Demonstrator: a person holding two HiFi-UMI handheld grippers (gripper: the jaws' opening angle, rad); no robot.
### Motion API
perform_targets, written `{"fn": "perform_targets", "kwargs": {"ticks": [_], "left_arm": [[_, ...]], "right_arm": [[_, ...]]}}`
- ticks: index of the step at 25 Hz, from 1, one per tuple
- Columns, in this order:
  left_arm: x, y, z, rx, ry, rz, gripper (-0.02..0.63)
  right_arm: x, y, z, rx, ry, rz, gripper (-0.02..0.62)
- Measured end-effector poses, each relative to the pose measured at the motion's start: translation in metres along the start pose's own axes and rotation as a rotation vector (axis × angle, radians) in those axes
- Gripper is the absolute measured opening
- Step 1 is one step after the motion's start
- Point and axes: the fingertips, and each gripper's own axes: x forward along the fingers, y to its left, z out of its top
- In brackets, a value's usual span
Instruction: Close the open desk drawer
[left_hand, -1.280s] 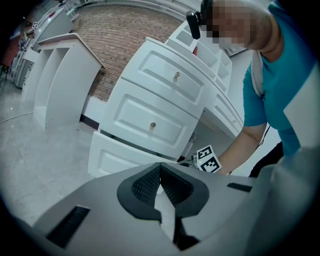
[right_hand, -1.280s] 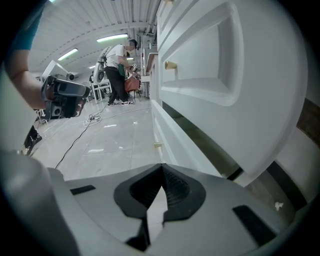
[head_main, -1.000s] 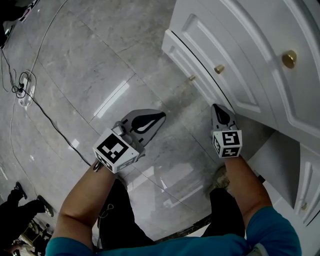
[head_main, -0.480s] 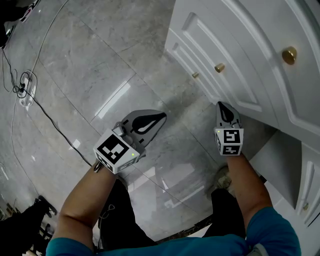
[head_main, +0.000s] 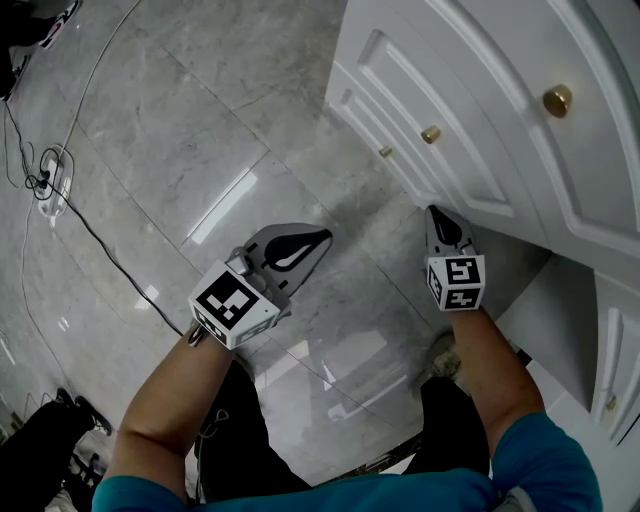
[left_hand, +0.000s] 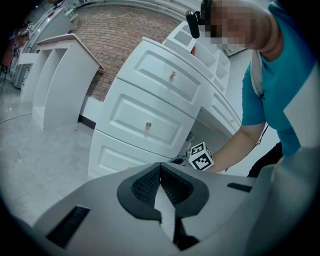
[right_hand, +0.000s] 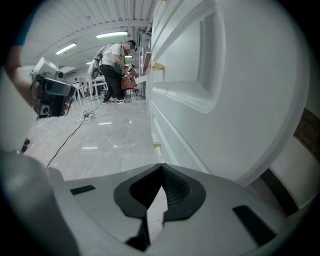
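Facing left toward floor, lowest drawer of white desk sat upper right in head view, long axis diagonal, front seemingly level with 2 drawers above. Right gripper: jaws together, empty, tip just beside desk front. Left gripper: jaws together, empty, over floor.

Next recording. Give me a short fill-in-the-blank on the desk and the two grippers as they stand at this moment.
In the head view, the knobs on the desk number ____.
The right gripper is beside the desk; the left gripper is over the grey tiled ____.
Both grippers' jaws are ____, with nothing between them.
The desk is painted ____.
Missing words: three; floor; shut; white.
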Motion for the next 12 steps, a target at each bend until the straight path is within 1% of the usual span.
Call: {"fn": "perform_targets", "kwargs": {"ticks": [3, 6, 12], "left_arm": [[-0.003, -0.004, 0.006, 0.009, -0.005, 0.001, 0.015], [-0.010, -0.017, 0.017, 0.009, -0.002, -0.002, 0.015], [-0.033, -0.058, 0.061, 0.011, -0.014, 0.021, 0.015]], "right_arm": [[-0.010, 0.015, 0.002, -0.038, -0.006, 0.038, 0.020], [-0.029, 0.031, 0.004, -0.029, -0.006, 0.073, 0.020], [-0.085, 0.070, 0.036, -0.023, -0.038, 0.144, 0.021]]}}
